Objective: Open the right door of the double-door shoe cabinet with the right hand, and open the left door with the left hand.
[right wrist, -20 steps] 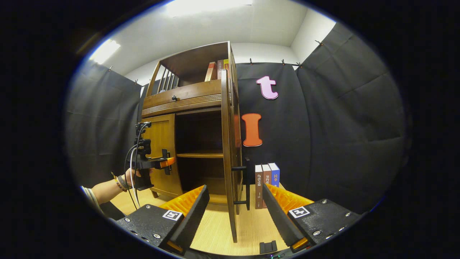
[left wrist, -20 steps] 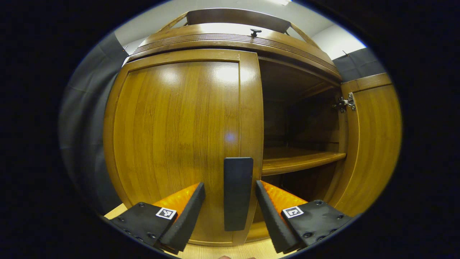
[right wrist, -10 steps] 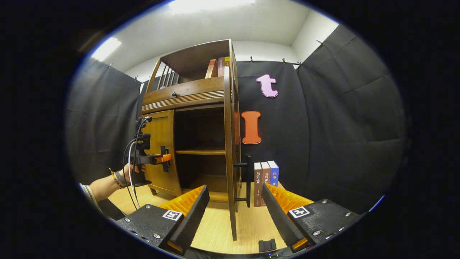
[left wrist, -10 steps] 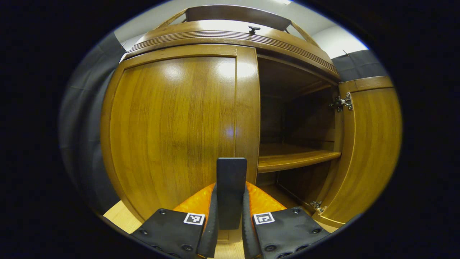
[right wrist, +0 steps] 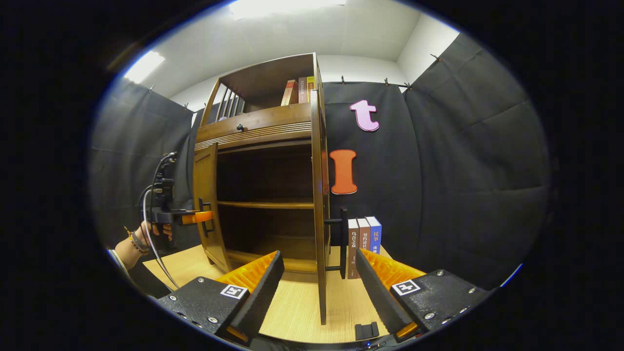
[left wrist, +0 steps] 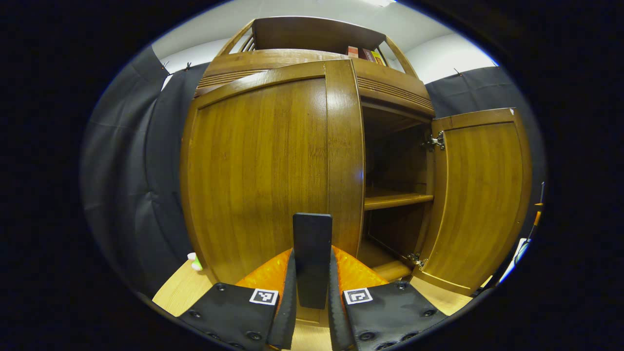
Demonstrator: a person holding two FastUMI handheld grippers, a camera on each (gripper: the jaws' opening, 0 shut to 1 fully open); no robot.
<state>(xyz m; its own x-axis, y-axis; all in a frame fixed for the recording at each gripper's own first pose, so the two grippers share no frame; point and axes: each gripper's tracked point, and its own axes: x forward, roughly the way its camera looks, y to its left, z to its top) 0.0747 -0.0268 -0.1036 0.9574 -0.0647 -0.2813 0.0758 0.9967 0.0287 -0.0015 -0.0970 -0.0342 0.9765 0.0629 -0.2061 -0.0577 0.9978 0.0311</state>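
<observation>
The left door's handle (left wrist: 312, 265) is clamped between both fingers of the left gripper (left wrist: 312, 312); the left door (right wrist: 205, 204) is swung partway out. The right door (right wrist: 319, 204) stands wide open ahead of the right gripper (right wrist: 319, 292), whose jaws are spread and empty.

A recording booth: black cloth walls (right wrist: 468, 161) hang clipped around a wooden shoe cabinet (right wrist: 263, 131), white ceiling lights (right wrist: 141, 66) at eleven o'clock.
</observation>
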